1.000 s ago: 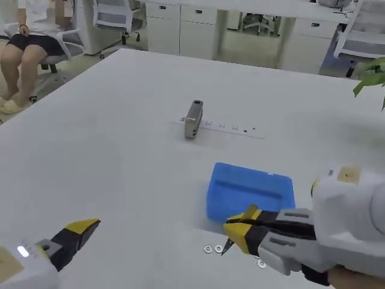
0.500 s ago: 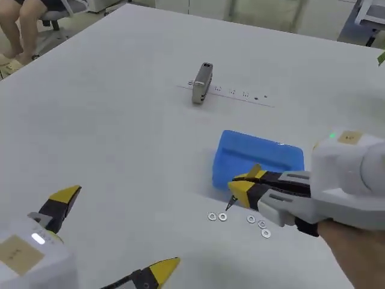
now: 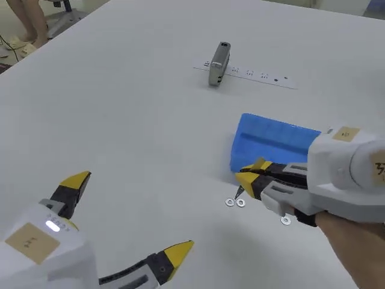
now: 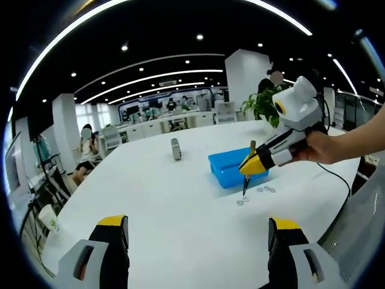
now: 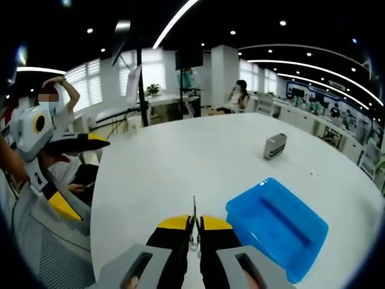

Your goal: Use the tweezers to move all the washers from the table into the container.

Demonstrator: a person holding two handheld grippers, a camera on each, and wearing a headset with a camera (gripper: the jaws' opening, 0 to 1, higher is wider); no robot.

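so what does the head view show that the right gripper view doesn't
Head view: washers lying on the table beside the tweezers' tip. Right gripper view: seated people and ceiling lights. Both: the blue container, the grey block, the right tool shut on the tweezers, and the open left tool.

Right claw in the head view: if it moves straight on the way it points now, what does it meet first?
Probably the table, at or just beside the two washers: the tweezers in the right claw aim their tip down at that pair. Depth is unclear.
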